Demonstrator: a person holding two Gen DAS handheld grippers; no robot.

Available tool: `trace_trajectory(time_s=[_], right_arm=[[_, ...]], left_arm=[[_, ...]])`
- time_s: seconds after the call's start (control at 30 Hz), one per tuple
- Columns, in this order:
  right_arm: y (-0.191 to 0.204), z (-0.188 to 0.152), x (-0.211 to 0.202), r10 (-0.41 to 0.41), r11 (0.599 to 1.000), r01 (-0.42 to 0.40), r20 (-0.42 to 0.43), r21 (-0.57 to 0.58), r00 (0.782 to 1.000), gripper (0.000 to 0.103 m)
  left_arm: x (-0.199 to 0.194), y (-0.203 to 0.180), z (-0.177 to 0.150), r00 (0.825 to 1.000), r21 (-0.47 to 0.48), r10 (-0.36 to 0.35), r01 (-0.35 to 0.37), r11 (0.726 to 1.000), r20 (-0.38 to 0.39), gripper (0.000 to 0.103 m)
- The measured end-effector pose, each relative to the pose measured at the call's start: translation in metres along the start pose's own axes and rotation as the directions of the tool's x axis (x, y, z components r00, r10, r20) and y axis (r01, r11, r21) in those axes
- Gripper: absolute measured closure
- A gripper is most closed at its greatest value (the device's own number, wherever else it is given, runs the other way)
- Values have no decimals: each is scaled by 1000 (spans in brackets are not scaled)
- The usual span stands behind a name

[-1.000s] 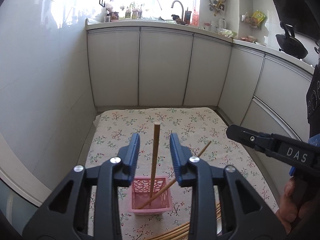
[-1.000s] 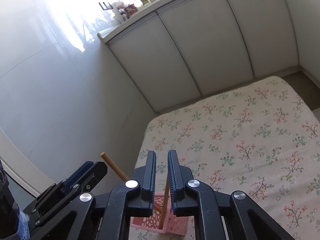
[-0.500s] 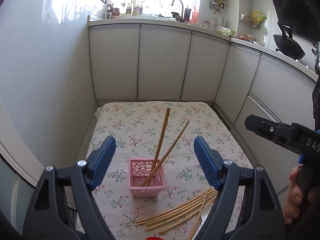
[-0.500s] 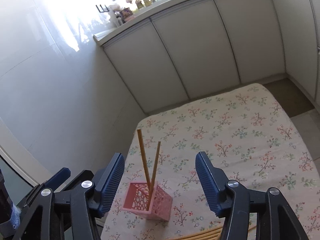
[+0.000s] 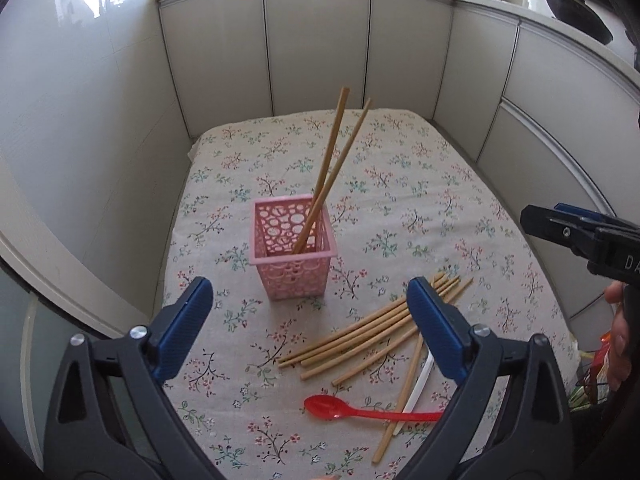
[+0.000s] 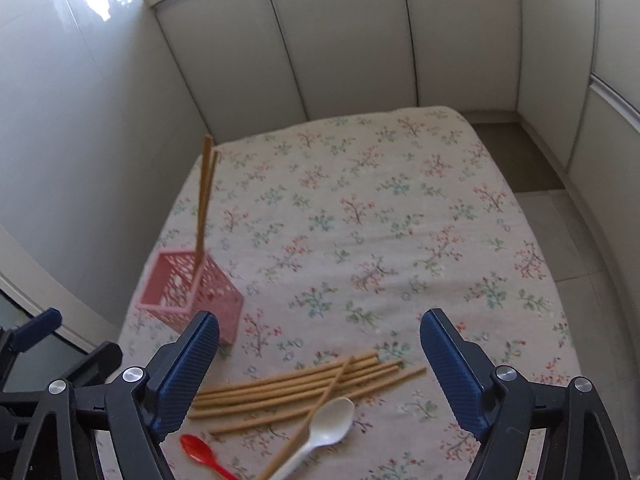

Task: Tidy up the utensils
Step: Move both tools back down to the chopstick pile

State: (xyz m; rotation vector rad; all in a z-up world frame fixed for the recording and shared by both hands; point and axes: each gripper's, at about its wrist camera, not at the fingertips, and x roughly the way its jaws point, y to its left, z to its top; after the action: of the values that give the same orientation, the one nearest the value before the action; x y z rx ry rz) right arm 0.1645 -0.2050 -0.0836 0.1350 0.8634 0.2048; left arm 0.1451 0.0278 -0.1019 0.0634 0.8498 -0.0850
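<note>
A pink perforated basket stands on the floral tablecloth and holds two wooden chopsticks leaning up and to the right. It also shows in the right wrist view. Several loose chopsticks lie in a pile in front of it, with a red spoon and a white spoon. My left gripper is open and empty above the pile. My right gripper is open and empty above the chopsticks and spoons.
White cabinet doors wall the table at the back and right. A white tiled wall runs along the left. The right gripper's body shows at the right edge of the left wrist view.
Both grippers opened and let go of a chopstick each; the two chopsticks now stand in the basket. Both grippers pulled back and tilted down, bringing the loose chopsticks and spoons into view.
</note>
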Motion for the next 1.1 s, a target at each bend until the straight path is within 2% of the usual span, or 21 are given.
trace_trajectory(time_s=[0.17,0.33,0.4,0.53,0.67,0.93,1.1], right_arm=[[-14,-21,23,-58,998,56,-113,-19,992,16],[-35,-33,48,-114,993,115,-227,-10,967,16],[-44,-37,54,-135,990,139,-258,-1,957,16],[-60,-40,61,-148,986,163,-298,29,943,16],[-72,-43,65,-153,983,179,-323,51,934,16],[-82,-42,65,-156,982,183,-337,50,929,16],[-87,-39,64,-146,982,177,-336,64,931,16]], left_arm=[[24,-14,-15,997,64,3,2,998,-73,6],[53,-35,-24,988,123,-24,42,991,-150,6],[65,-46,-27,982,145,-40,68,987,-183,10],[94,-67,-29,959,159,-102,147,976,-264,32],[115,-85,-27,948,178,-111,170,969,-298,55],[141,-105,-16,943,197,-106,175,965,-315,71],[154,-107,-17,935,188,-102,173,967,-339,74]])
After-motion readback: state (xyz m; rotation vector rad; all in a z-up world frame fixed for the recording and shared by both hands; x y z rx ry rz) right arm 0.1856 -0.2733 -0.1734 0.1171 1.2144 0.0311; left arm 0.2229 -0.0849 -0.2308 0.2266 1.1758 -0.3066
